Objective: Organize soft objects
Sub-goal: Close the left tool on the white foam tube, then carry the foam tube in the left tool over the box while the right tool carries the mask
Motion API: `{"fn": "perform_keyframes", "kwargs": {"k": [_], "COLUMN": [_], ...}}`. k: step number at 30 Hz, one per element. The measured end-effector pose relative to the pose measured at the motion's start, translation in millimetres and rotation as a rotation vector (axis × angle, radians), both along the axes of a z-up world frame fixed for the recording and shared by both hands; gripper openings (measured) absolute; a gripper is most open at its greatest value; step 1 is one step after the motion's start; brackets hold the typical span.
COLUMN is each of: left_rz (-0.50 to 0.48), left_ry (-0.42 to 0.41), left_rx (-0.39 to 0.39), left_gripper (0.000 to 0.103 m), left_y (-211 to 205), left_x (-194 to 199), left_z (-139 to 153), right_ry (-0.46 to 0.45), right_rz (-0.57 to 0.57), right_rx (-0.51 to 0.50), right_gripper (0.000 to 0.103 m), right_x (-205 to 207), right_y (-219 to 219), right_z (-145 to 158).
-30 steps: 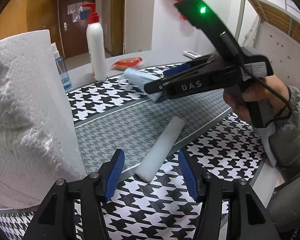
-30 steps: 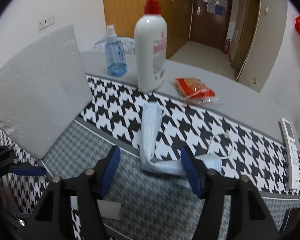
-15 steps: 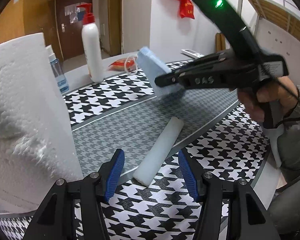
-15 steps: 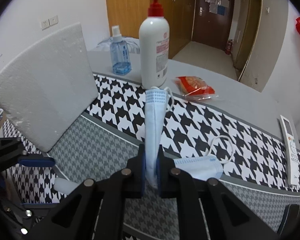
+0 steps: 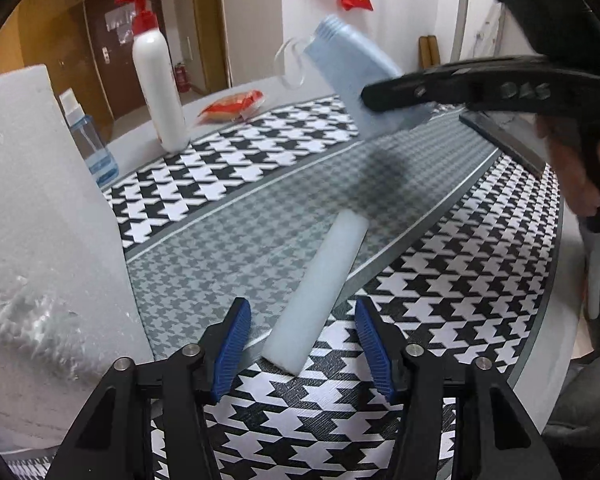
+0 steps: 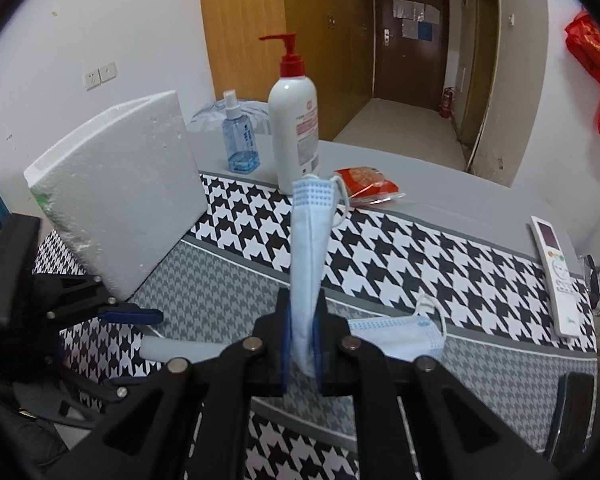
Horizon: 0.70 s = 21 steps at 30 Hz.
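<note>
The right gripper (image 6: 300, 340) pinches a folded pale-blue face mask (image 6: 310, 248) upright for carrying; the left gripper (image 5: 302, 344), its jaws just narrowing yet apart, straddles a white foam cylinder (image 5: 320, 288) to seize it.

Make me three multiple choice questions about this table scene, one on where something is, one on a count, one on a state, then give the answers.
1. Where does the white foam stick lie?
A. On the patterned mat, between the left gripper's open fingers
B. Inside the foam box
C. Beside the remote

2. How many blue face masks show?
A. One
B. Two
C. Four

3. What is the right gripper doing?
A. Open and empty
B. Clamped on a mask
C. Gripping the pump bottle

Answers: 1 A, the stick's near end sits between the blue pads. 2 B, one held mask, one lying mask. 3 B, its jaws pinch the held mask.
</note>
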State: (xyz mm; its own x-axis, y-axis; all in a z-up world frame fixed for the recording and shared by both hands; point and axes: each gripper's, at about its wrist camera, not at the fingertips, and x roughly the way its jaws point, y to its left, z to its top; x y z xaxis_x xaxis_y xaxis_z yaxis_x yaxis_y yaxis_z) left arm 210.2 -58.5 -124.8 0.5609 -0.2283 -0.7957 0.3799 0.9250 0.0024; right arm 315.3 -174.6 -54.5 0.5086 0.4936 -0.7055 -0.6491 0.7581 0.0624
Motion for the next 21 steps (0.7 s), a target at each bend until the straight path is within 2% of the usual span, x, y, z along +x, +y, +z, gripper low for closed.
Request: {"fn": "perform_keyframes", "kwargs": {"k": [1, 10, 13, 21], "left_rz": [-0.006, -0.030, -0.022, -0.023], "left_ry": [0.010, 0.018, 0.019, -0.085], "left_rx": [-0.003, 0.010, -0.036, -0.067], "left_gripper": [0.045, 0.021, 0.014, 0.013], "left_y": [1, 3, 8, 2], "left_x": [1, 3, 5, -12], "left_z": [-2, -4, -2, 19], "right_ry": [0.000, -0.017, -0.031, -0.055], "right_rz": [-0.004, -0.049, -0.065, -0.112], "right_rx": [0.007, 0.058, 0.081, 0.131], "right_gripper": [0.012, 0.012, 0.012, 0.012], "right_x": [-2, -15, -20, -36], "right_y": [-3, -18, -22, -30], "right_z": [1, 9, 13, 17]}}
